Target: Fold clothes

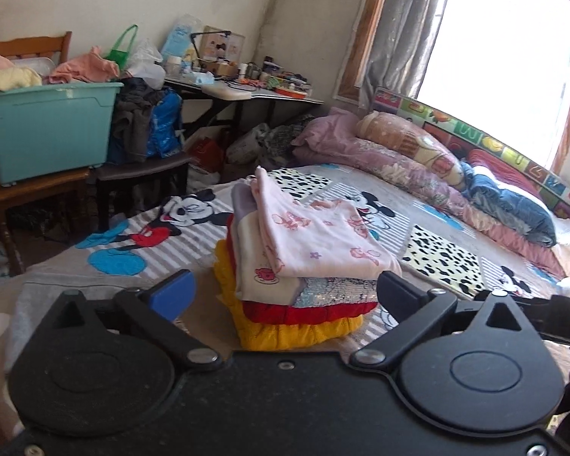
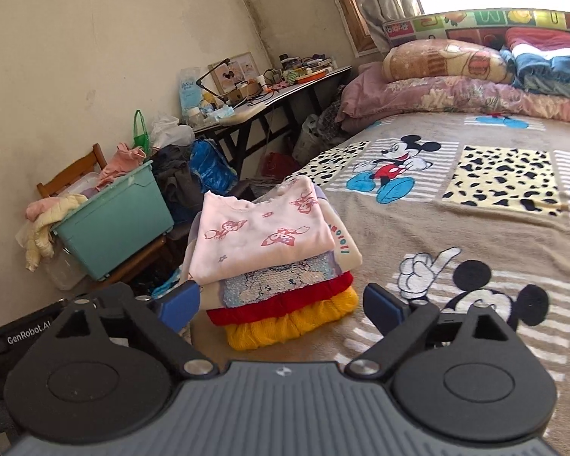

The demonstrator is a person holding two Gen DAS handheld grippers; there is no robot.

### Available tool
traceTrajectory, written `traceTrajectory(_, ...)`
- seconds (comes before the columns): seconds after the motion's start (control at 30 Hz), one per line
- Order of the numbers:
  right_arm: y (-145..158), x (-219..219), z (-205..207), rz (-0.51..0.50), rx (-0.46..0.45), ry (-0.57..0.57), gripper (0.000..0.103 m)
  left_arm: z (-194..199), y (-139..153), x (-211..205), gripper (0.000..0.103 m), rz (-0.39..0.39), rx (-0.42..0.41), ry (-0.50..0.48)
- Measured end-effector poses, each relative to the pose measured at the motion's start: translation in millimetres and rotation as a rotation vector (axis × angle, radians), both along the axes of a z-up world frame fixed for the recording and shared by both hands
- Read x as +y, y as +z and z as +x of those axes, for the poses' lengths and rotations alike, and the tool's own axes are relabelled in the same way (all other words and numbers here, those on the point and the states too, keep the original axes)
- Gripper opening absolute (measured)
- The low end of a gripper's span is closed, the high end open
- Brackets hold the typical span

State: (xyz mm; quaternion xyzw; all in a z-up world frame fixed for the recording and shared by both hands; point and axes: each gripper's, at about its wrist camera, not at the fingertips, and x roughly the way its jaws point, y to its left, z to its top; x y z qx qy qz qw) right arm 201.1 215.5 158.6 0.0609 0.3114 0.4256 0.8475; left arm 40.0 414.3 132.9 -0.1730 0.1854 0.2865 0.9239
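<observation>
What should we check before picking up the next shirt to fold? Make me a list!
1. Left gripper open and holding nothing: ok.
2. Right gripper open and holding nothing: ok.
3. Folded stack sits on the blanket, pink printed top uppermost: ok.
4. Stack edges lined up: not ok, the layers are offset and the pink top overhangs.
5. More clothes to fold: ok, some are heaped in the teal bin.
6. Bin within easy reach: cannot tell; it sits on a chair beside the bed.
</observation>
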Motion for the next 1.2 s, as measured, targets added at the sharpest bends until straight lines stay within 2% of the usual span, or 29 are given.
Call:
traceTrajectory(0.17, 17.4, -20.3, -19.7, -0.041, -0.012, -0.026, 0.101, -15.2, 17.4, -25.8, 0.103, 0.08, 0.038, -0.006)
traceTrajectory(0.33, 30.7, -34.0, -38.0, -0.074, -0.031, -0.036, 0.103, -27.2, 31.2, -46.4, 0.103, 0.145, 0.081, 0.026)
traceTrajectory(0.77, 45.3, -57.4, -75.0, -0.115, -0.053, -0.054, 0.103, -49.4, 44.4, -71.9, 0.103, 0.128, 0.113, 0.026)
traceTrajectory(1.2, 45.5, -72.6, -99.0, -0.124, -0.06, -0.079, 0.103, -66.3, 46.6, -91.0, 0.103, 0.151, 0.125, 0.012)
